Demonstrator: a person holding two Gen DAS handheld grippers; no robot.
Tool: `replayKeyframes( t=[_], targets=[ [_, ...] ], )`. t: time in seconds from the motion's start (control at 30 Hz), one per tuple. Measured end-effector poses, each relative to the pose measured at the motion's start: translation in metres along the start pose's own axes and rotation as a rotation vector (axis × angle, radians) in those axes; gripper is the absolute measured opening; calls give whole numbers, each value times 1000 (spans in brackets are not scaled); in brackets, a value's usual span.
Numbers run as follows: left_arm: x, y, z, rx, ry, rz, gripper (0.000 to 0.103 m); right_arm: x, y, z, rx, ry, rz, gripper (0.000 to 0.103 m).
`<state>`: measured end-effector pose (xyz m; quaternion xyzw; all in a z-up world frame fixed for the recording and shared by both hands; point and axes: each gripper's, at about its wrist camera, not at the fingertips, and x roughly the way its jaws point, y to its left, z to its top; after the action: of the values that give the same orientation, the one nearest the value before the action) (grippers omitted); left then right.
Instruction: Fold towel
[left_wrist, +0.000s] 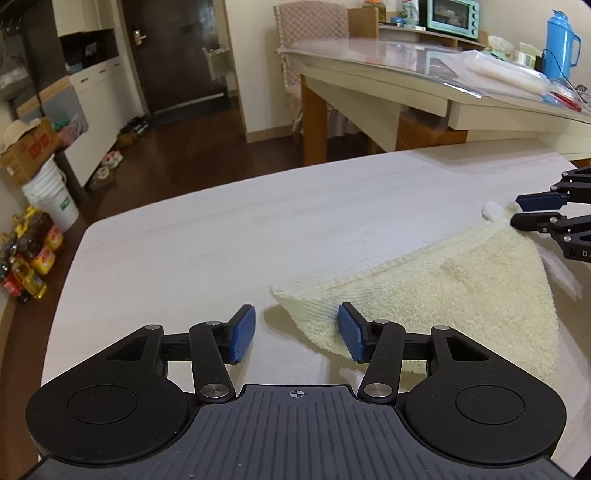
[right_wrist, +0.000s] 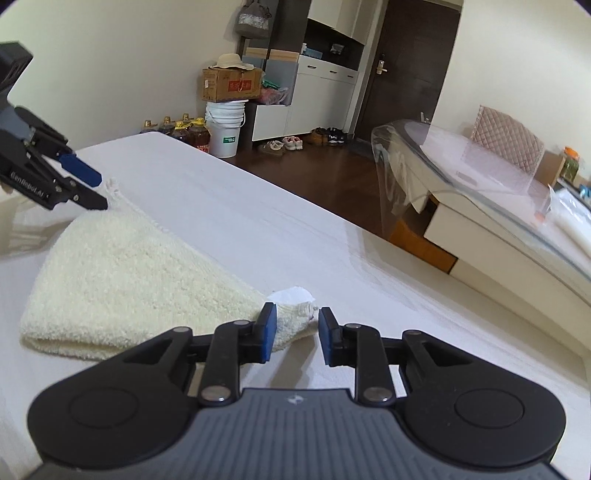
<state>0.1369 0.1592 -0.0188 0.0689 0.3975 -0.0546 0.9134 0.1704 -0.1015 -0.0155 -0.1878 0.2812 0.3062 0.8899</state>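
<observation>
Item: cream towel, folded, lying on the white worktop.
Left claw: standing wide open, gripping nothing; its right blue pad is touching one towel corner, its left pad is resting apart over bare worktop.
Right claw: standing partly open around the opposite towel corner, where a white tag is showing; no writing legible on it.
Lettering on the left claw's body: partly legible, ending "AI".

Left gripper open at towel corner; right gripper open at far corner.
</observation>
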Motion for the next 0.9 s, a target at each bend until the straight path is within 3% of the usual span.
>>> replayKeyframes(
  t=[0.6,0.9],
  targets=[
    [10,-63,15,62,-22,-53,54,-34,-39,-31,16,24,-92,32],
    [14,-69,18,24,-17,-41,57,-43,-42,-38,4,18,-100,32]
  ],
)
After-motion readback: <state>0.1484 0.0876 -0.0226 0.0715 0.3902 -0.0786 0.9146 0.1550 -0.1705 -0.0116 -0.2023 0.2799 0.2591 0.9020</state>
